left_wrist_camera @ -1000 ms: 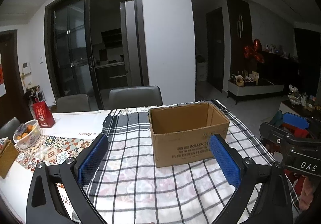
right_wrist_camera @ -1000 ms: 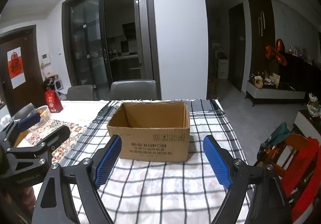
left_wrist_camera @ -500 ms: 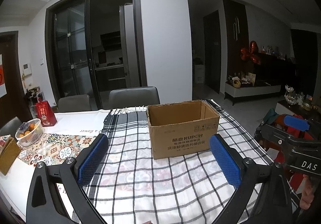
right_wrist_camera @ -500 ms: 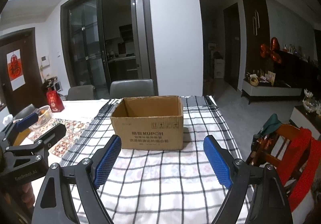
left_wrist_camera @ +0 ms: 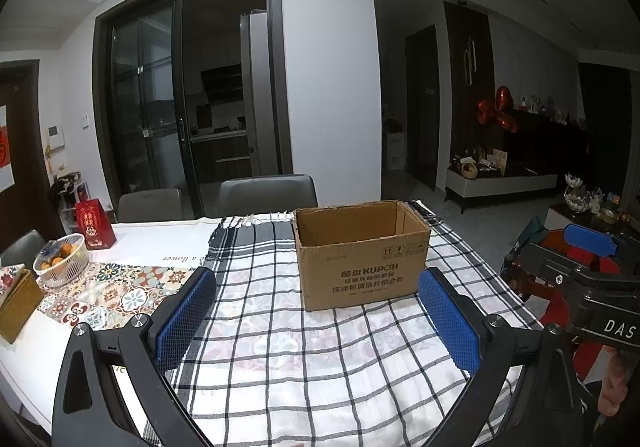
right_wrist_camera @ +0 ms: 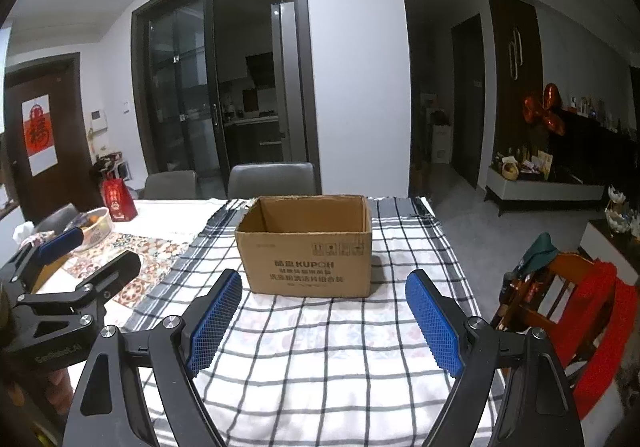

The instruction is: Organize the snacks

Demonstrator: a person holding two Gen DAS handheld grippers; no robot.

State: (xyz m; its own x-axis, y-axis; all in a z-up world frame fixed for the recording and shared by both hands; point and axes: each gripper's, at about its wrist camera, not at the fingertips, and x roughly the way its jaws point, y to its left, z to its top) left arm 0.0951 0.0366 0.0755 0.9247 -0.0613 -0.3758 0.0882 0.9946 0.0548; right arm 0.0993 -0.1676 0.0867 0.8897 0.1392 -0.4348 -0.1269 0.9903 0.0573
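One open cardboard box (right_wrist_camera: 306, 245) sits on a checked cloth (right_wrist_camera: 320, 347) that covers the near part of the surface, and it is the only thing here that clearly belongs to the job of organising snacks; no snack packets show in either view. Its top flaps are missing or folded away, and what shows of the inside looks empty, so it will probably be light and easy to slide, with thin walls that give under pressure and tear at the rim. Taking it low on two opposite side walls, rather than pinching the top edge, looks the safer hold. The left gripper (left_wrist_camera: 316, 317) and the right gripper (right_wrist_camera: 322, 321) both hover in front of the box, short of it and not touching it, each with its blue-padded jaws spread wide and nothing between them. In the right wrist view the left gripper appears at the left of the box, apart from it. Left of the box, beyond the cloth, stand a white basket of fruit (left_wrist_camera: 60, 263) and a red gift bag (left_wrist_camera: 94, 225). Behind the box are two grey chairs (right_wrist_camera: 274, 179); right of it, off the surface, a wooden chair (right_wrist_camera: 560, 299).
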